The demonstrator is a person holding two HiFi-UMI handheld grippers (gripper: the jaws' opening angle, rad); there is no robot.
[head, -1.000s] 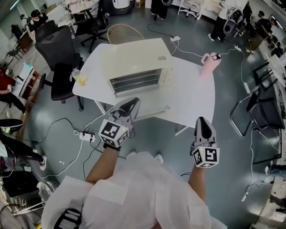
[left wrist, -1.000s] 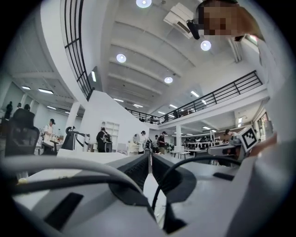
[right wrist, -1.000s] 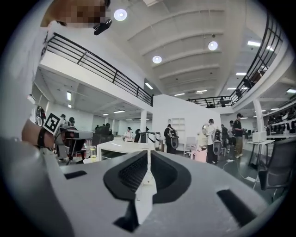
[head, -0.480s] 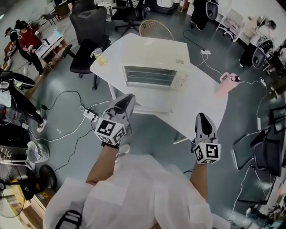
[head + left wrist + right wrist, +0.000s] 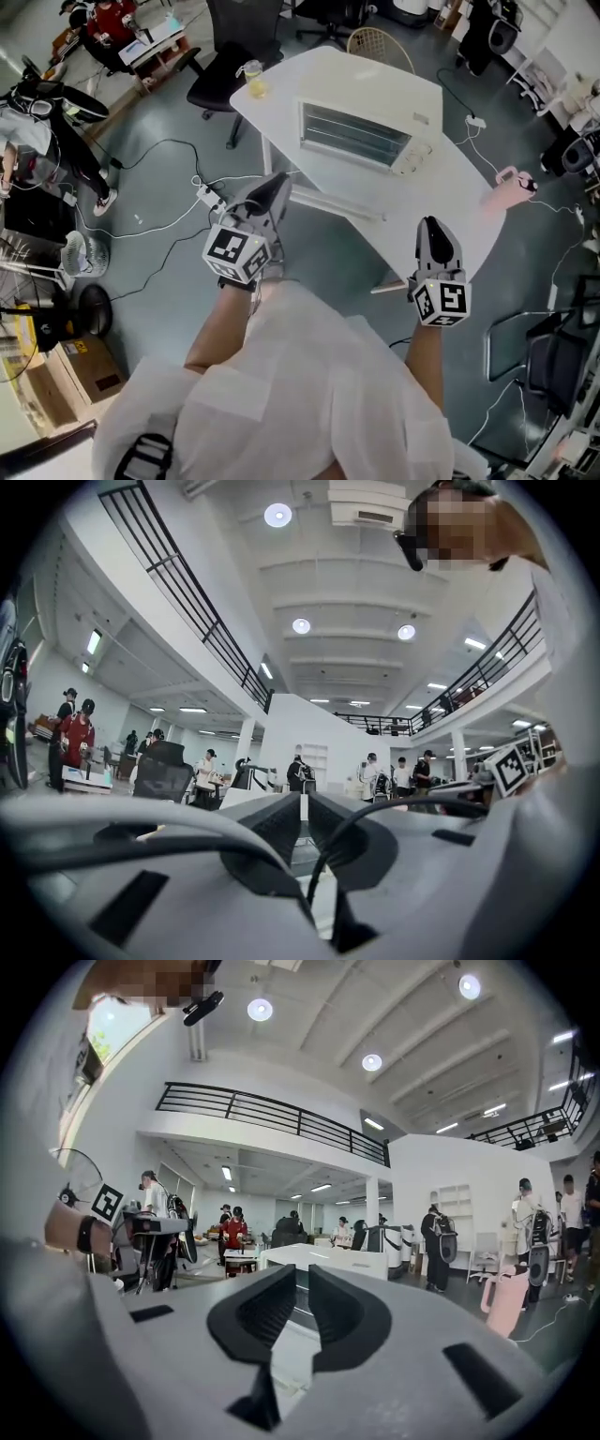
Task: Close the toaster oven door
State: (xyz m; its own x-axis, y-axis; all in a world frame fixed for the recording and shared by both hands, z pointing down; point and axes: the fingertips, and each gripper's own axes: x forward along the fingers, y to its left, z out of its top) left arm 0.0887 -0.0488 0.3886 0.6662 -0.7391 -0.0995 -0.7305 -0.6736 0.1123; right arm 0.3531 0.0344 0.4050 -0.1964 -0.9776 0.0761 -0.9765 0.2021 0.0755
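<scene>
While the oven point(image 5: 361, 141) sits on the white table point(image 5: 441, 202) with its door point(image 5: 333, 197) dropped open and lying flat toward the person, its cavity shows a wire rack point(image 5: 352, 142) and nothing else that can be made out. One cup point(image 5: 251, 79) stands at the table's far left corner with yellow liquid in it. One pink jug point(image 5: 506, 183) is by the right corner; its contents cannot be seen. The count is one oven, one door, one cup, one jug and two grippers. In the head view the left gripper point(image 5: 275, 187) hangs over the floor off the table's near left side, its tip near the left end of the door but apart from it. Its jaws are drawn almost together, only a slit between them, clenched on nothing. The right gripper point(image 5: 432, 230) hangs off the near right edge, well apart from the door and farther from the oven than the left one. Its jaws are opening, a narrow gap showing, and nothing is between them. In the right gripper view the oven lies straight ahead across the table, in line with that gap. Neither gripper touches the oven or its door.
</scene>
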